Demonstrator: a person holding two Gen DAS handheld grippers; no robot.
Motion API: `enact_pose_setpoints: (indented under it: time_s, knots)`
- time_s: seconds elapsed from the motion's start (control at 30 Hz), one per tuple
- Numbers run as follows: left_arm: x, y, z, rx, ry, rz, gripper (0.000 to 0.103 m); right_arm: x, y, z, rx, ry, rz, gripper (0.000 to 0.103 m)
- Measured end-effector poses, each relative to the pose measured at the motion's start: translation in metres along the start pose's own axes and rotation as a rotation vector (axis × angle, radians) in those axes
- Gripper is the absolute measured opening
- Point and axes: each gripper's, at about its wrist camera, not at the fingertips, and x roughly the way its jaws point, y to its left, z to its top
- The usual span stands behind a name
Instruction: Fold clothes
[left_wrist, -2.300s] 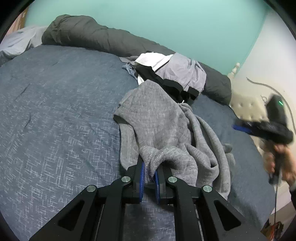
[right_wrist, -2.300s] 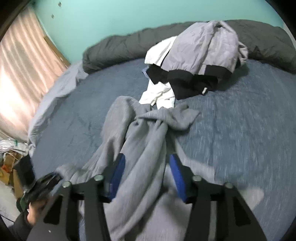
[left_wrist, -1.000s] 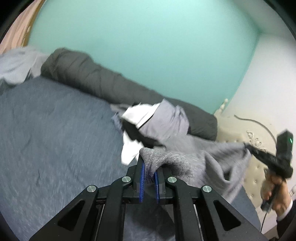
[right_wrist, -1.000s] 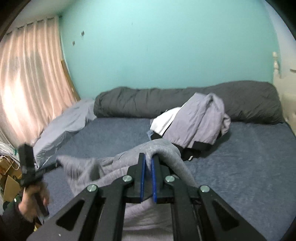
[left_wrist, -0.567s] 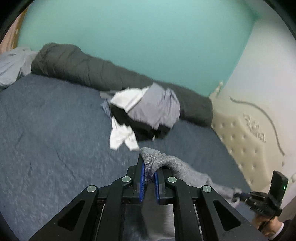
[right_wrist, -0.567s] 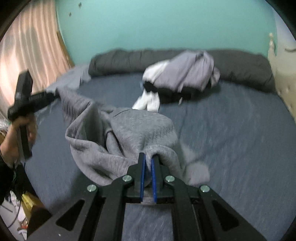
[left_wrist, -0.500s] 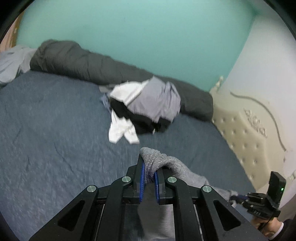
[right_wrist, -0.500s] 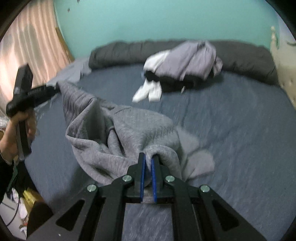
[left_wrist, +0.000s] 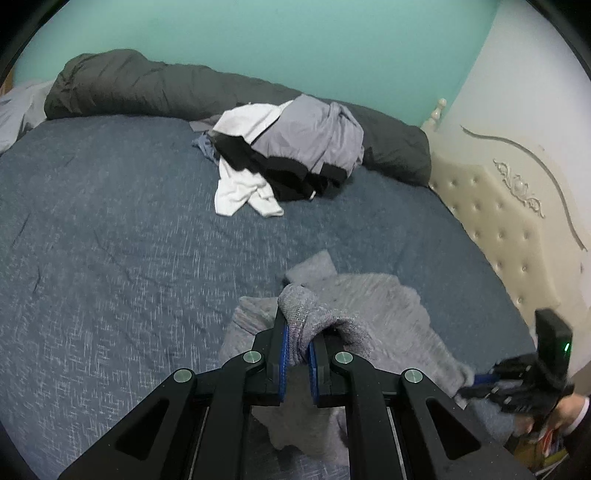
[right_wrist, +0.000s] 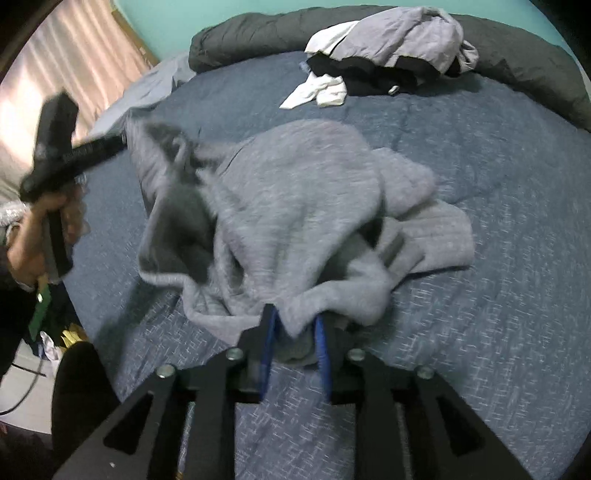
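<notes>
A grey knit sweatshirt (left_wrist: 388, 306) lies crumpled on the blue bedspread (left_wrist: 110, 221). My left gripper (left_wrist: 297, 332) is shut on a ribbed edge of it, which folds over the blue pads. In the right wrist view the sweatshirt (right_wrist: 295, 192) spreads out in front of my right gripper (right_wrist: 294, 325). Its jaws are opening, and a fold of the grey cloth hangs loosely between them with a gap showing. The left gripper (right_wrist: 123, 142), held in a hand, pulls one end of the sweatshirt up at the left. The right gripper (left_wrist: 469, 384) shows at the lower right.
A pile of white, black and lilac clothes (left_wrist: 288, 158) sits at the far side of the bed against a rolled dark grey duvet (left_wrist: 147, 85). A cream tufted headboard (left_wrist: 498, 229) bounds the right. Curtains (right_wrist: 74, 66) and floor clutter (right_wrist: 48, 343) lie beyond the left edge.
Both grippers have come down, bringing the sweatshirt from mid-air onto the bedspread. The right jaws, shut on the cloth before, have parted. The left grip is unchanged.
</notes>
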Motion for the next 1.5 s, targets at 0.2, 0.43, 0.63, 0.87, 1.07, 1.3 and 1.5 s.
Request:
enact_pose_setpoints:
  time_s: [0.2, 0.43, 0.63, 0.87, 1.07, 1.3, 1.5]
  knots:
    - [-0.001, 0.004, -0.007, 0.007, 0.0, -0.015, 0.009, -0.024, -0.024, 0.044, 0.045, -0.113, -0.027, 0.039]
    - [-0.002, 0.008, -0.01, 0.007, 0.004, -0.02, 0.009, 0.018, -0.009, 0.115, -0.033, -0.067, -0.011, 0.052]
    - [0.0, 0.009, -0.01, -0.001, 0.002, -0.04, 0.009, 0.068, -0.003, 0.143, -0.096, -0.021, -0.1, 0.055]
    - [0.002, 0.008, -0.009, 0.007, -0.01, -0.054, 0.009, 0.103, -0.004, 0.139, -0.145, 0.024, -0.111, 0.019]
    - [-0.002, 0.011, -0.005, -0.002, -0.014, -0.051, 0.009, 0.065, 0.003, 0.13, -0.178, -0.104, -0.137, 0.007]
    - [-0.032, 0.001, 0.026, -0.009, -0.06, -0.056, 0.009, -0.037, 0.0, 0.14, -0.179, -0.299, -0.199, 0.007]
    - [-0.047, -0.021, 0.058, 0.002, -0.069, -0.069, 0.009, -0.12, -0.011, 0.134, -0.172, -0.407, -0.237, 0.007]
